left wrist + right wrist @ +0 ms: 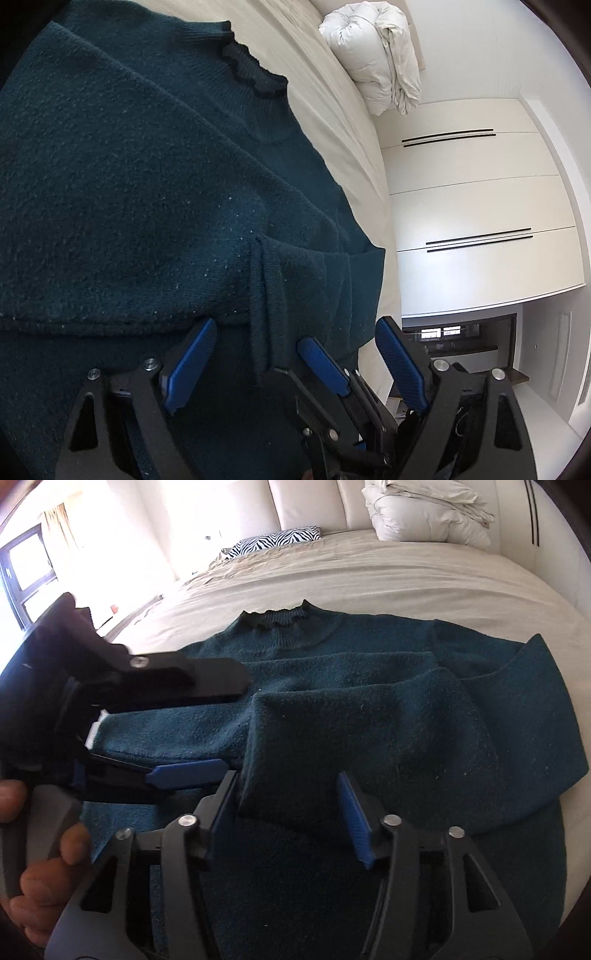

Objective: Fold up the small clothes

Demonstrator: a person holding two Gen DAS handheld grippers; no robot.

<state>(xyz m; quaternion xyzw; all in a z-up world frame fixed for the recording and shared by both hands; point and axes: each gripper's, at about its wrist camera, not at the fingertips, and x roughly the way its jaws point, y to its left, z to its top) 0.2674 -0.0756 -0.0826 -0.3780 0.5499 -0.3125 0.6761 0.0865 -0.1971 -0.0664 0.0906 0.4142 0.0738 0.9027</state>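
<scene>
Sweater lies flat on bed, folded sleeve end btwn our right tongs, spread, not pinching. Left tongs spread too, empty. Risk: sleeve slips back, fold w/o grip undoes.

Left gripper, right gripper: matte black triangular-cutout frames, silver pivot screws, ribbed blue finger pads. Bare fingers on grey handle.
</scene>
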